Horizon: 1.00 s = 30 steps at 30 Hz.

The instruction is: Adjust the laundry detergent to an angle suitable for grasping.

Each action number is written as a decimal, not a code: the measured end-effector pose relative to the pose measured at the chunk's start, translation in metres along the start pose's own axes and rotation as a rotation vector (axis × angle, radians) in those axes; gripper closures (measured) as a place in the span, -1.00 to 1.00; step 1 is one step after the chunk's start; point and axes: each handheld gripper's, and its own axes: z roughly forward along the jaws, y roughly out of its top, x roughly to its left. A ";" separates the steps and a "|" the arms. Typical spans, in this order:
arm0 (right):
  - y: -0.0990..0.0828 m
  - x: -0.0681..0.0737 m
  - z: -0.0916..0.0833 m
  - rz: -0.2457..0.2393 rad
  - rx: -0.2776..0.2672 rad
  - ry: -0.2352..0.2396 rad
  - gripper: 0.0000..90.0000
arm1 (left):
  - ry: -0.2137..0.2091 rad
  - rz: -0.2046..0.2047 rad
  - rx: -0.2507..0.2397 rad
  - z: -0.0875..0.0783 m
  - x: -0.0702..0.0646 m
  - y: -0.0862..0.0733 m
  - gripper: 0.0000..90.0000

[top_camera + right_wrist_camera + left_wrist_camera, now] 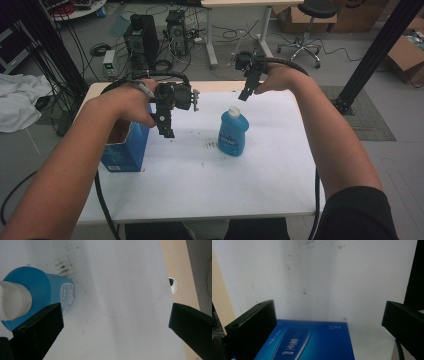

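Two things are waiting under your grippers: a blue carton and a blue bottle. Nearest you, the carton is standing at the left edge of the white table, its top open. Your left gripper is hanging just over its right side with the jaws spread wide and nothing between them. It is printed cardboard, glossy and flat-sided; I judge it light and easy to dent, so you are better off pinching a wall near a corner than squeezing mid-panel.

Farther in, the bottle is standing upright near the table's middle, beside a patch of dark smudges. Your right gripper is hovering above and just behind its white cap, jaws also wide apart and empty. The bottle is smooth plastic, rounded at the shoulders, probably slippery and weighty if full. You are likely safest closing on the neck just under the cap, where the ridge gives purchase.
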 end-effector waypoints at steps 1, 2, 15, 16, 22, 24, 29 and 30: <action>0.000 0.000 0.000 0.004 -0.001 0.000 -1.00 | 0.003 0.003 0.000 -0.001 0.000 0.001 -1.00; -0.001 0.000 0.000 0.005 0.004 -0.003 -1.00 | 0.003 0.003 -0.003 -0.001 0.000 0.001 -1.00; -0.001 0.005 -0.001 0.008 0.013 -0.021 -1.00 | 0.013 -0.006 -0.008 -0.002 -0.003 -0.001 -1.00; -0.001 0.005 -0.001 0.009 0.012 -0.018 -1.00 | 0.010 -0.005 -0.008 -0.002 -0.004 -0.001 -1.00; -0.005 0.004 -0.003 0.020 0.007 -0.022 -1.00 | 0.011 -0.002 0.001 -0.003 -0.007 0.001 -1.00; -0.005 0.002 -0.003 0.027 0.001 -0.021 -1.00 | 0.010 -0.003 -0.001 -0.004 -0.008 0.001 -1.00; -0.005 -0.001 0.002 0.024 0.020 -0.016 -1.00 | 0.010 0.003 0.003 -0.003 -0.006 0.002 -1.00; -0.004 -0.002 0.003 0.026 0.022 -0.016 -1.00 | 0.011 0.006 0.001 -0.003 -0.007 0.002 -1.00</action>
